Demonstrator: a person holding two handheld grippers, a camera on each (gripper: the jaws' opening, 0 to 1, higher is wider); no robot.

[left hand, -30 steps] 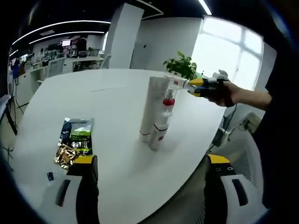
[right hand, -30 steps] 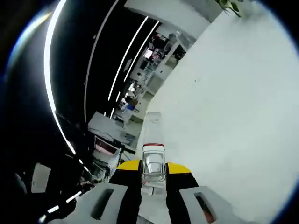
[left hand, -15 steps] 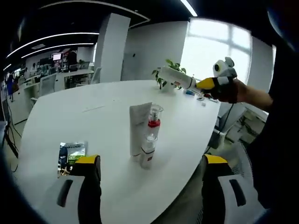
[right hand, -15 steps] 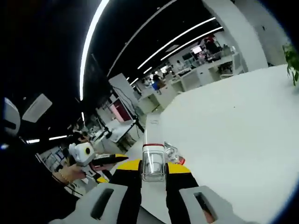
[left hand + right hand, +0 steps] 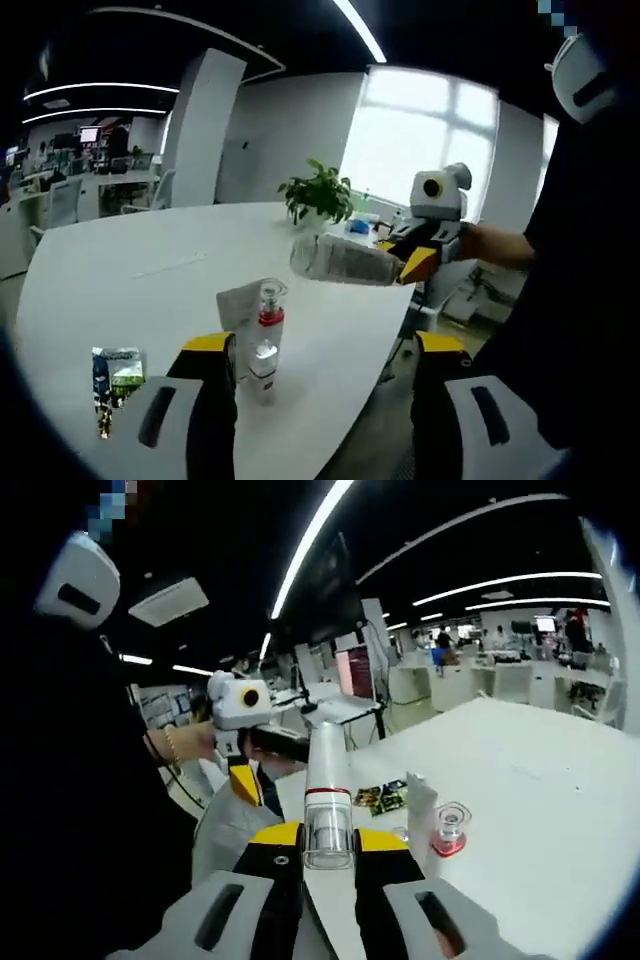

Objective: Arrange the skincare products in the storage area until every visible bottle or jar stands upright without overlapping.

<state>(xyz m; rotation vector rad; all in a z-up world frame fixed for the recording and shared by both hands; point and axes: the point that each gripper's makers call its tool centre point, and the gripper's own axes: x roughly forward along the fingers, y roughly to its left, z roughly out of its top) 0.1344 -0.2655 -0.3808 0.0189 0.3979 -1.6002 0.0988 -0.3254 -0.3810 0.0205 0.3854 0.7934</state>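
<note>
Now right gripper [image 5: 328, 865] swung tube [image 5: 327, 780] nearer

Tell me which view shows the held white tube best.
The left gripper view: the white tube appears side-on, lying level in the right gripper. The right gripper view shows it foreshortened, lengthwise, between its own jaws.

Three skincare items: two tubes [image 5: 345, 262] [image 5: 238, 308], one pump bottle [image 5: 264, 340] (red collar), plus one snack packet [image 5: 112, 374].
</note>
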